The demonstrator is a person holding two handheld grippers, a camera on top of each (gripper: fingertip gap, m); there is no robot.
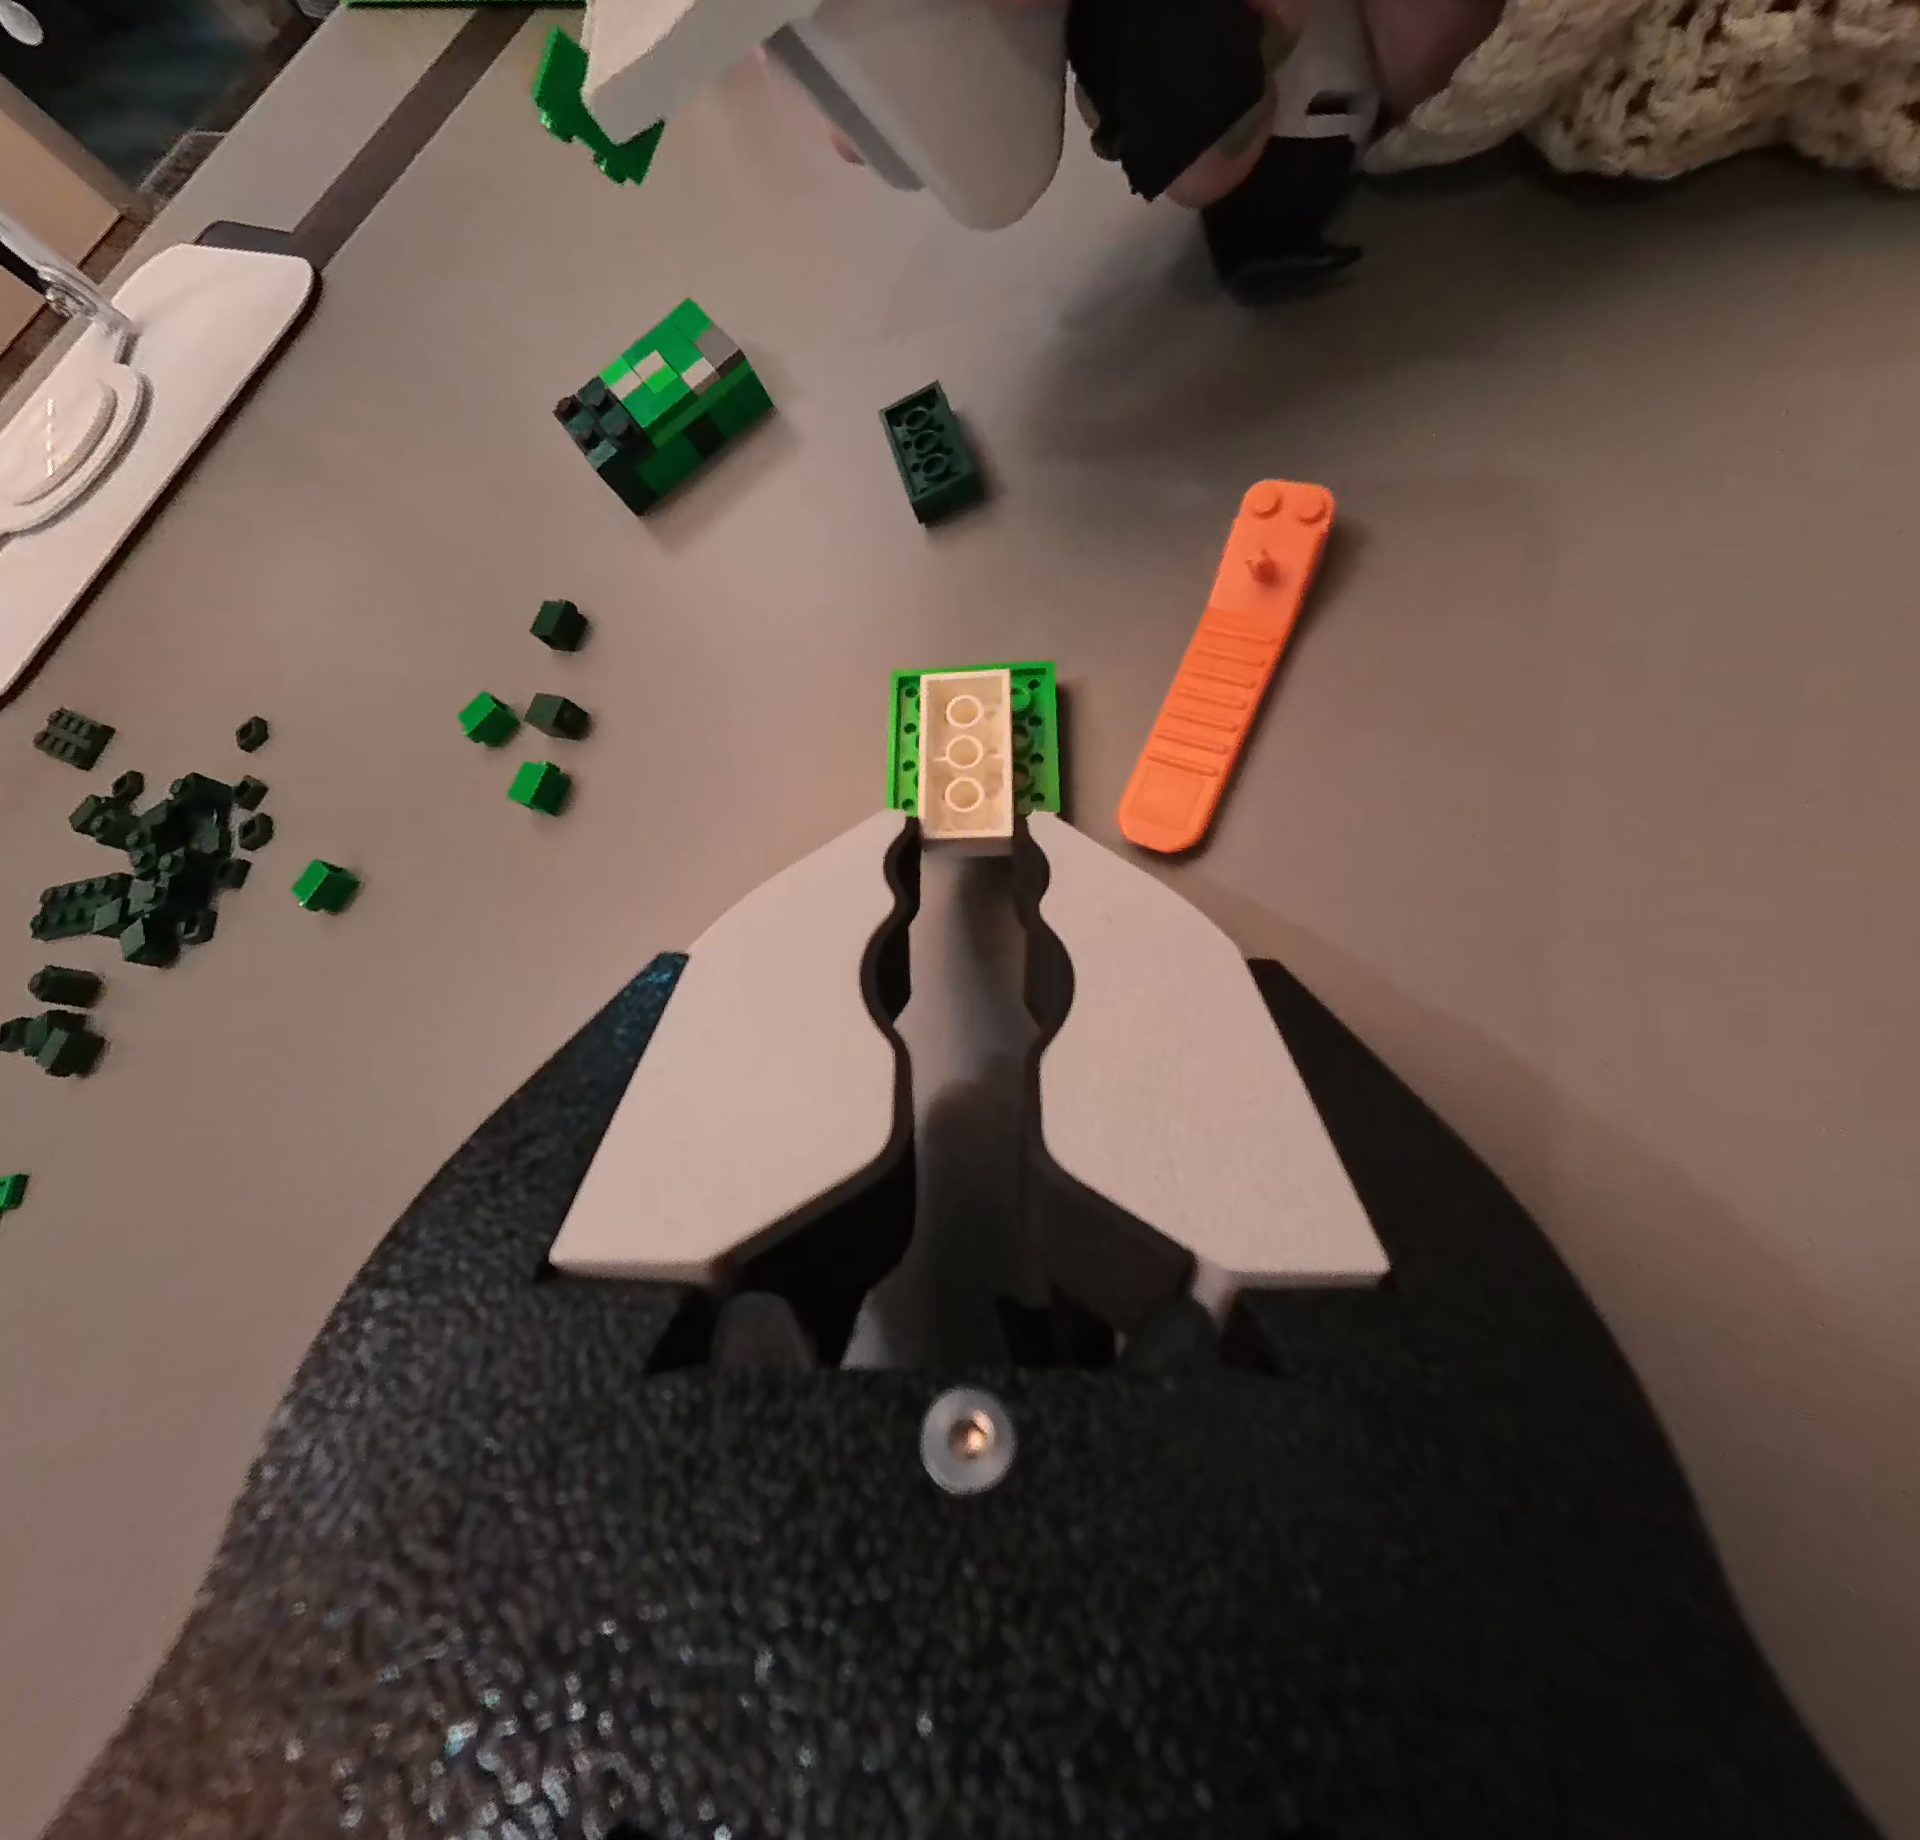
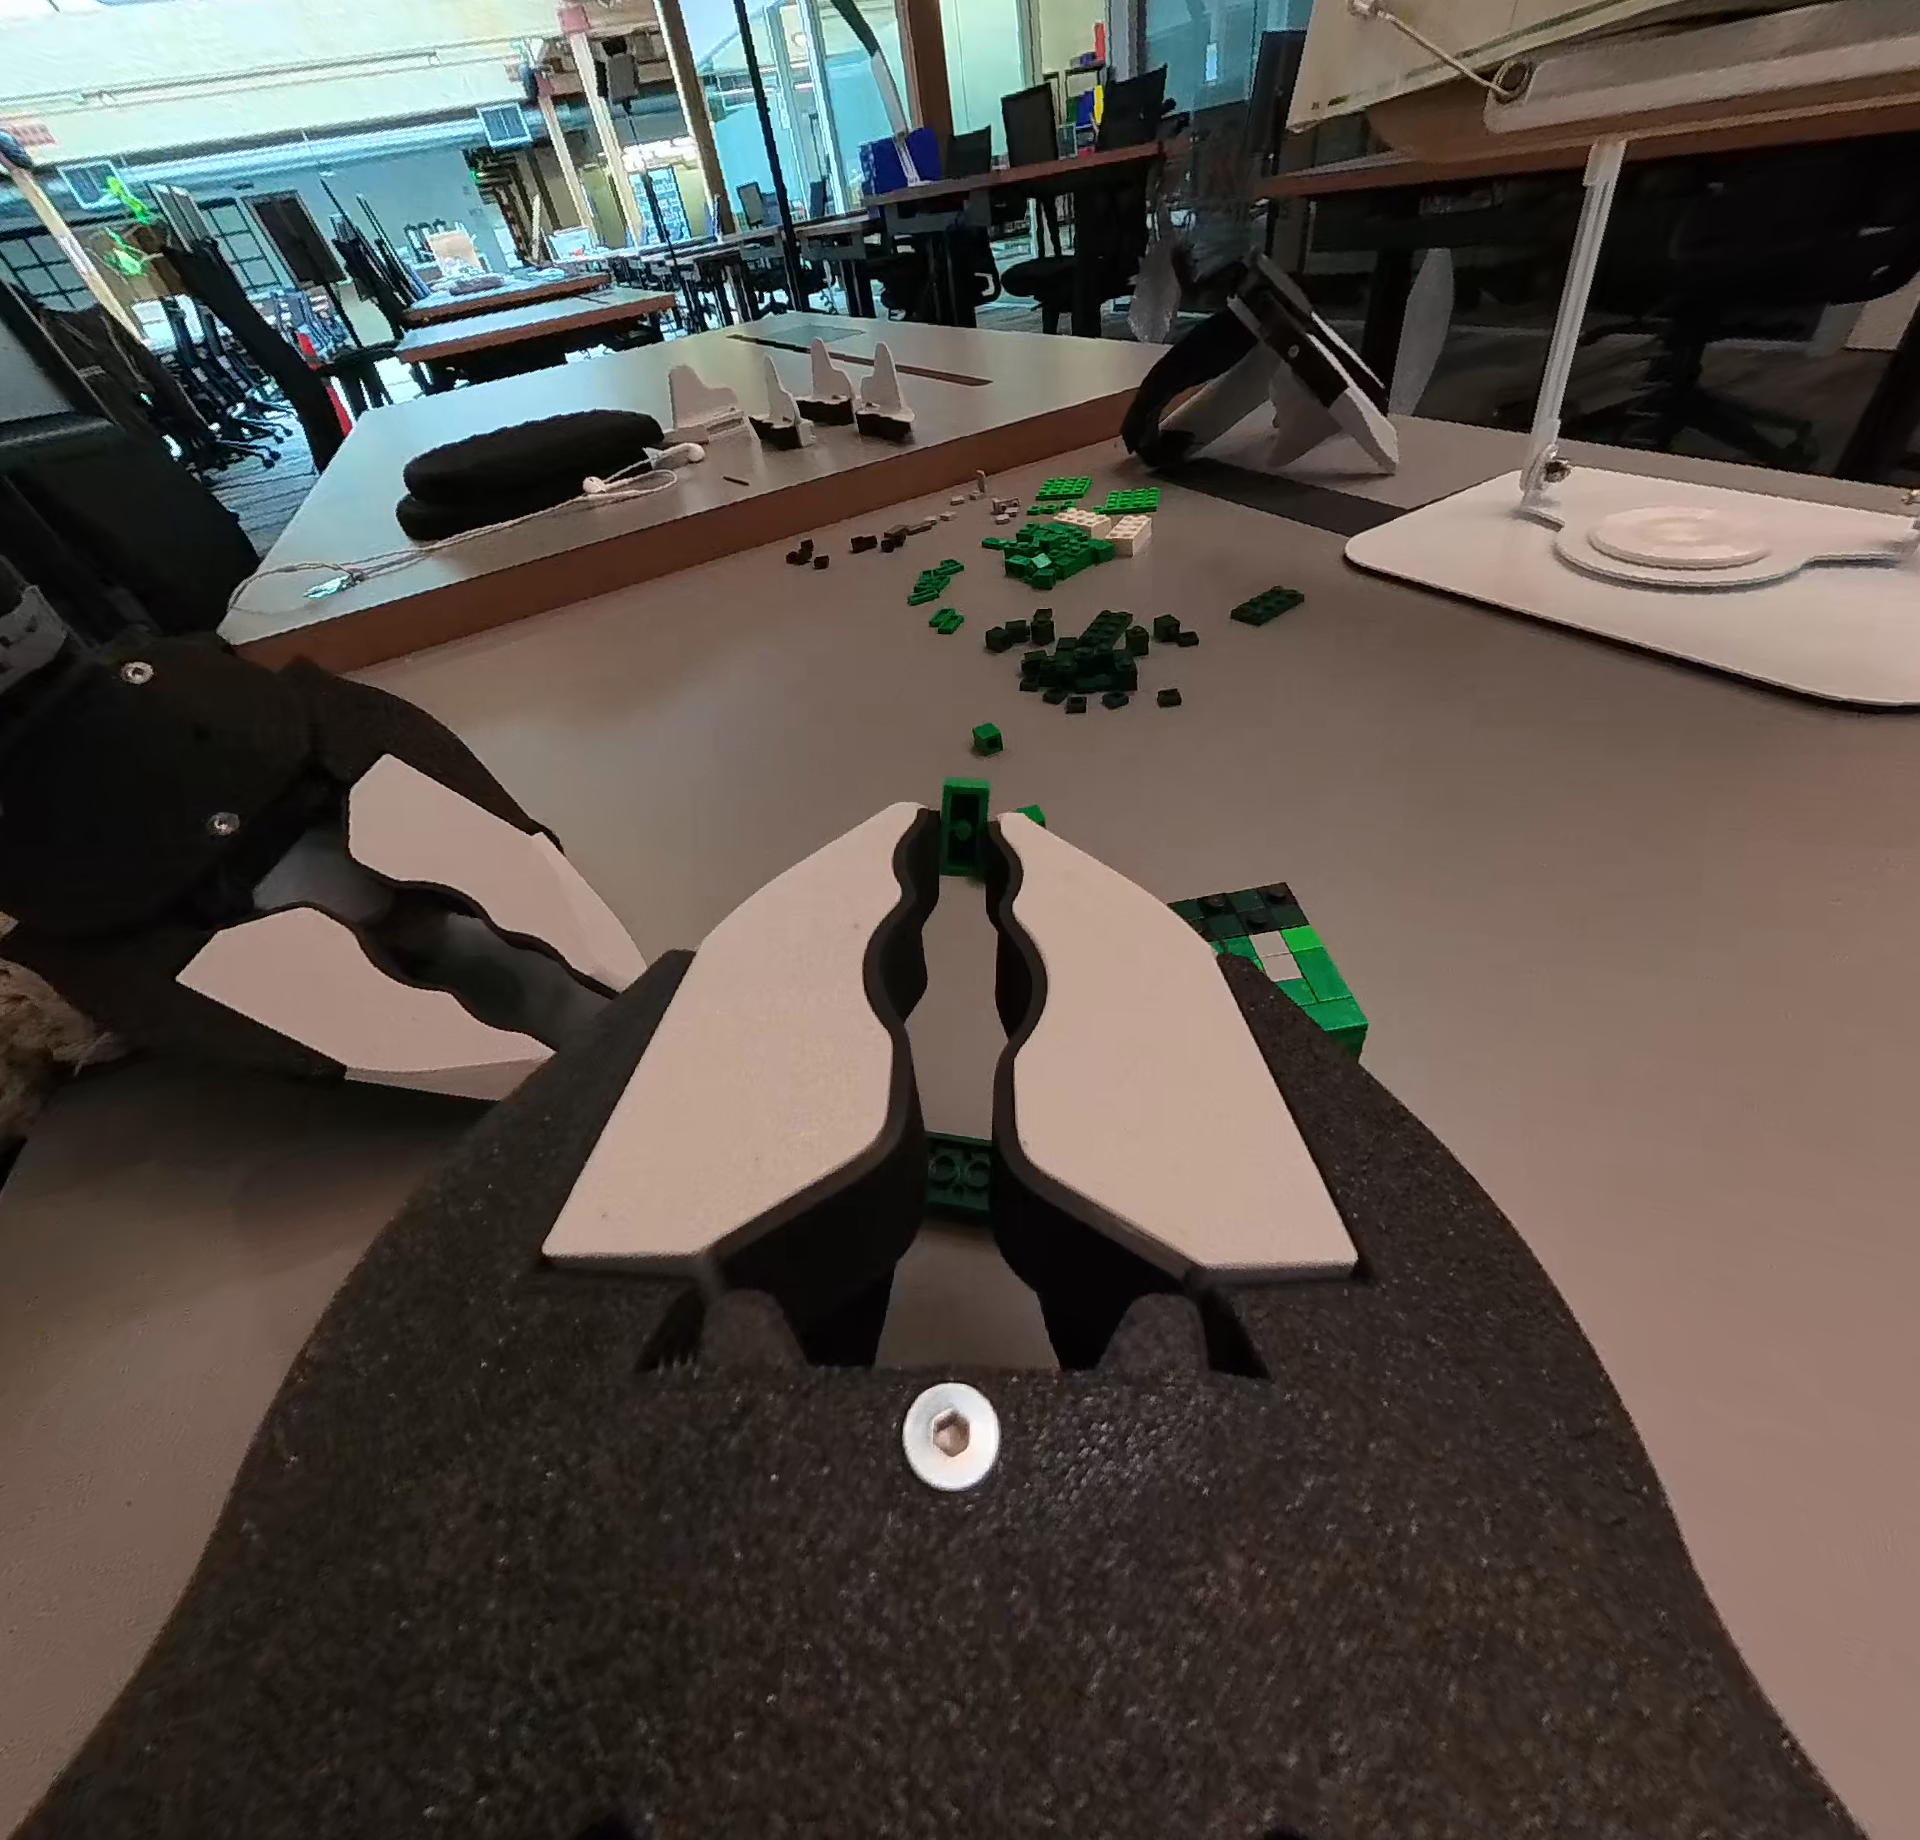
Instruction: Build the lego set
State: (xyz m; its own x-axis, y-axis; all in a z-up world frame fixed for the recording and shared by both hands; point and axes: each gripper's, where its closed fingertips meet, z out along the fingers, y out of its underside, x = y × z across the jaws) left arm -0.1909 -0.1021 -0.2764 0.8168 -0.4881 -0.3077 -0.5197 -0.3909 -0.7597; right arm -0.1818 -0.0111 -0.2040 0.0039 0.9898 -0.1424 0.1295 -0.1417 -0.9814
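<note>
The left gripper [image 1: 966,834] is closed on the near end of a white brick [image 1: 965,756], which lies studs-down with its hollow underside facing up, pressed onto a bright green plate [image 1: 1042,741]. Holding the pair by the brick's end keeps the far end free, probably so another piece can be added there.

The right gripper [image 2: 968,834] pinches a small bright green brick [image 2: 964,826] upright between its fingertips, hollow side toward the camera; a grip this far out on the tips leaves most of the piece clear for pressing on. Whether it is meant for the white brick I cannot tell, since that brick is hidden in the right wrist view.

Taking the white brick as landmark: an orange separator [image 1: 1226,668] lies just to its right on the tabletop [image 1: 1455,855], within easy reach if a piece goes on wrong. Beyond the brick lies a dark green brick [image 1: 932,450], also underside up, and farther left of that a finished green cube [image 1: 665,408] on its side. To the brick's left are a few loose small green cubes [image 1: 540,784], then well out to the left a heap of dark green pieces [image 1: 156,855]. A white stand [image 1: 156,377] sits at the far left edge.

The build looks early on: one sub-assembly done, most parts still unsorted.
</note>
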